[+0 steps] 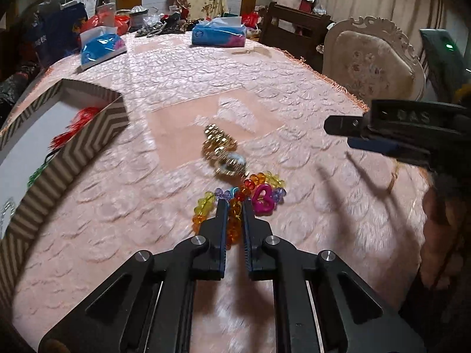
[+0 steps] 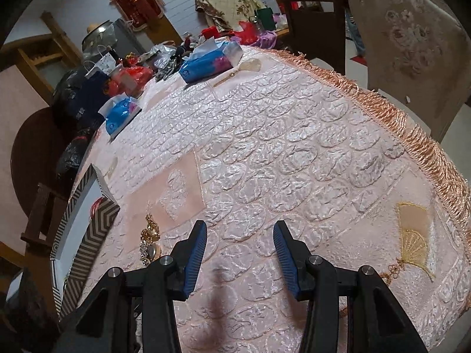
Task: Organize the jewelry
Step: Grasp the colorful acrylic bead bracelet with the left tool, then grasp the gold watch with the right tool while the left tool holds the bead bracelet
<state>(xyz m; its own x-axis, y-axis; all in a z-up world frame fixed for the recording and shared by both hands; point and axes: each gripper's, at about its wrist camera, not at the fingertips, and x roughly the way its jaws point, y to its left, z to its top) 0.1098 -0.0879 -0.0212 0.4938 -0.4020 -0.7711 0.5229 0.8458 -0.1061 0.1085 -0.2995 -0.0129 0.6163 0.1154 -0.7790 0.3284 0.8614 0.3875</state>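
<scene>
Lay on the pink quilted counter (image 1: pixel 294 94) near its front edge: a bead bracelet (image 1: pixel 235 203) of orange, yellow, red and purple beads with a pink heart charm (image 1: pixel 263 200), just beside a gold ornament (image 1: pixel 223 153) farther back. Was pinched at its orange beads by the left gripper (image 1: pixel 235 214), jaws nearly together on the strand. Stood to the left, well apart, a chevron-striped box (image 1: pixel 97 144) with red cord inside; hovered over bare cloth the right gripper (image 2: pixel 240 235), jaws parted and holding nothing, with two blue tissue packs (image 2: pixel 206 63) at the far end.
</scene>
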